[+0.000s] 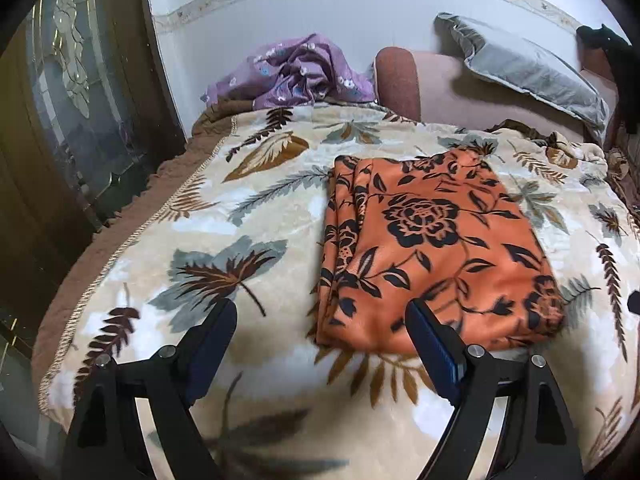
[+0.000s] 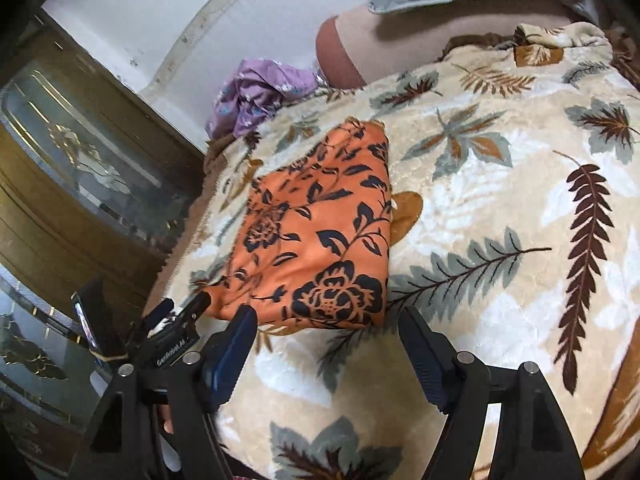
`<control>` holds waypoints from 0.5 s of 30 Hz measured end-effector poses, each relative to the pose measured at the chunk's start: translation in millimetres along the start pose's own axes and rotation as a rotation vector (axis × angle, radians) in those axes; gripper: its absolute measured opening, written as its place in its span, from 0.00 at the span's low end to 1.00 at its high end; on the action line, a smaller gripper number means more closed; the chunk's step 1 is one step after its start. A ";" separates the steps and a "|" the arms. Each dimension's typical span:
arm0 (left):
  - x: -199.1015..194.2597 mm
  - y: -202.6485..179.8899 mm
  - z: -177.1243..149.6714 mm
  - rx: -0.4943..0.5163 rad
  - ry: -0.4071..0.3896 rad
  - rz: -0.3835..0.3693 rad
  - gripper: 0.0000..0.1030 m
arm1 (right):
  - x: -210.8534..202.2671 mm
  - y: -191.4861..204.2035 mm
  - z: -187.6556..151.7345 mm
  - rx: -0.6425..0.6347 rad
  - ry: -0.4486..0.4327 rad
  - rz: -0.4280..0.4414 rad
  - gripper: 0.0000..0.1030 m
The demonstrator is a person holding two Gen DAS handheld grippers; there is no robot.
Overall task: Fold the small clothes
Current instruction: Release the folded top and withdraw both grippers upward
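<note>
The folded orange floral garment (image 1: 436,248) lies flat on the leaf-patterned blanket (image 1: 240,216) covering the bed. The left tongs (image 1: 322,312) gape empty at its near-left corner; the right tongs (image 2: 328,320) gape empty just off its near-right corner.

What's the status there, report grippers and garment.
Left gripper open, empty. Right gripper open, empty. Orange black-flowered garment folded flat on leaf-print blanket. Nothing in the way.
</note>
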State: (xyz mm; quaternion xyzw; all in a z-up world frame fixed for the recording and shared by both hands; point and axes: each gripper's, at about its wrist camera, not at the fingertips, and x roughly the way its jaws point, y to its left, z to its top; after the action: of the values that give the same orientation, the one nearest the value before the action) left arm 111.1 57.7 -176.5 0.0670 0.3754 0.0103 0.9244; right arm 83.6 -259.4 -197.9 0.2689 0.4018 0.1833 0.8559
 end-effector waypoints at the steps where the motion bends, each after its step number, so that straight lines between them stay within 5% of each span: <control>1: -5.9 0.1 0.8 0.000 0.000 0.004 0.84 | -4.4 1.3 0.5 0.000 -0.007 0.004 0.74; 15: -78.9 -6.9 16.4 0.001 -0.074 0.052 0.84 | -53.0 27.9 -2.4 -0.075 -0.112 0.041 0.74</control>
State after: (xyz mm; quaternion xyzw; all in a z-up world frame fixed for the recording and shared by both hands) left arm 65.6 43.5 -111.1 0.0774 0.3391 0.0317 0.9370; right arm 46.6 -264.8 -151.0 0.2548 0.3406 0.2003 0.8826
